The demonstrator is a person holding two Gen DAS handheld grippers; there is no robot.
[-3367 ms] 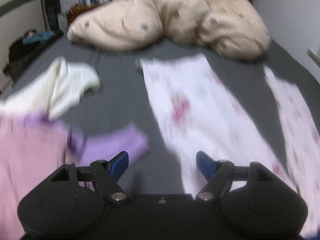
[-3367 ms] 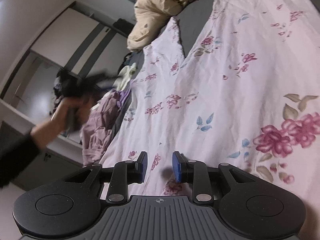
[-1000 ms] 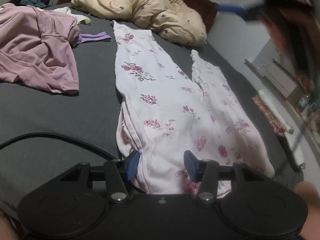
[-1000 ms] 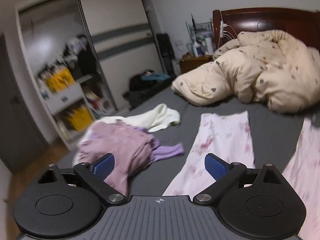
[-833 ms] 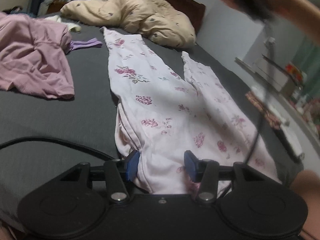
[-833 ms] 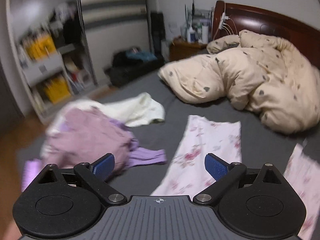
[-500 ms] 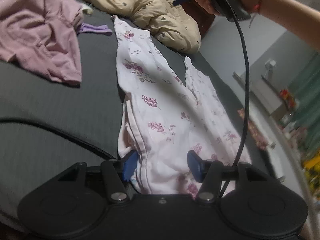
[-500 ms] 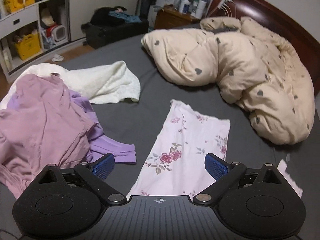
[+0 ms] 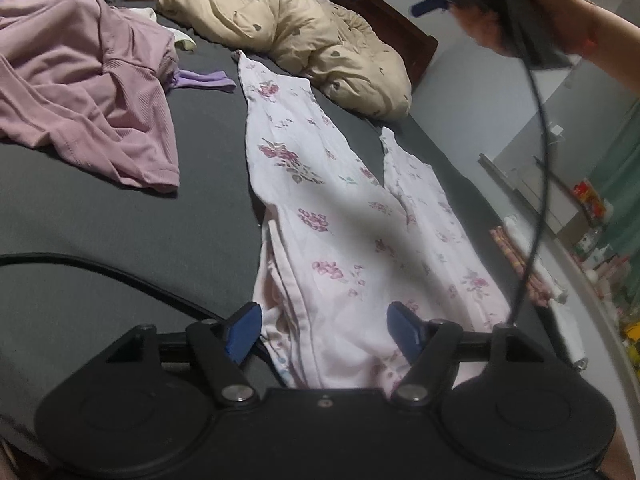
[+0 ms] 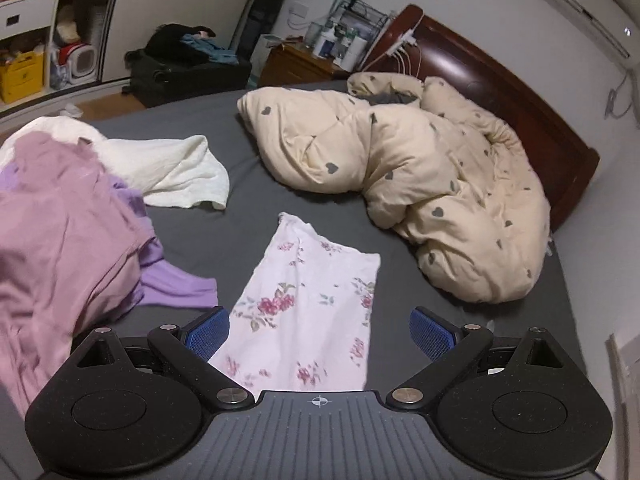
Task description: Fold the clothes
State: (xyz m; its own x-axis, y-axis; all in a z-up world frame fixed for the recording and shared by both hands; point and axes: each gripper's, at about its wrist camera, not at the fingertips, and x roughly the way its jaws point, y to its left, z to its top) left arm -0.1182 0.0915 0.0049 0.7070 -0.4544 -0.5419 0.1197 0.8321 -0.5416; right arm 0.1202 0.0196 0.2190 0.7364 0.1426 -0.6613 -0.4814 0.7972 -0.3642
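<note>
Left wrist view: no readable writing. The floral trousers (image 9: 340,216) lie flat on the grey bed (image 9: 120,220), long axis running from the near edge toward the headboard, legs pointing at the beige duvet (image 9: 320,40). The left gripper (image 9: 325,330) straddles the waistband, jaws opening, pads clear of the cloth.

Right wrist view: the right gripper (image 10: 319,334) hangs wide open above one trouser leg's hem, holding nothing; the pink top (image 10: 60,240) lies heaped near the bed's left edge.

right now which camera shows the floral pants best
The left wrist view: the floral pants lie nearly whole on the grey bed, waist to both legs. The right wrist view shows only one leg end.
</note>
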